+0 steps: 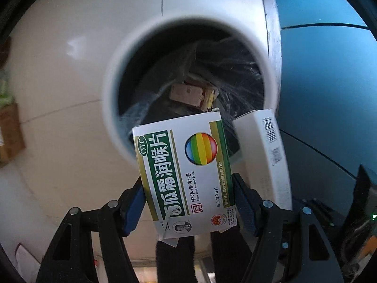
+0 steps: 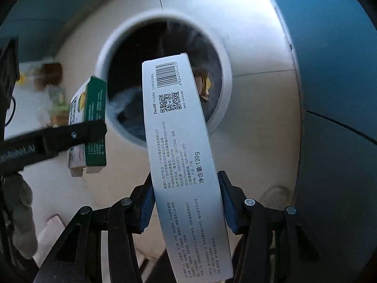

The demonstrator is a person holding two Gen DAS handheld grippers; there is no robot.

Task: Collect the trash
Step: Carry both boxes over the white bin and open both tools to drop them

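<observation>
Lozenge box [image 1: 186,174] gripped, bin rim [image 1: 110,99] beyond

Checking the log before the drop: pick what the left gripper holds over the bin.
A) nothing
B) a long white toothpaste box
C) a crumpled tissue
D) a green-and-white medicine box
D: the left gripper is shut on the green-and-white medicine box, near the bin; the right gripper has the long white box.

the box [image 1: 186,176] between the left gripper's blue pads [image 1: 134,210] is white with green and olive bands and a rainbow-striped ball. the long box [image 2: 186,165] ahead of the right gripper is pale grey with black print and a barcode. beyond both, the bin [image 1: 113,89] is white with a black liner.
</observation>
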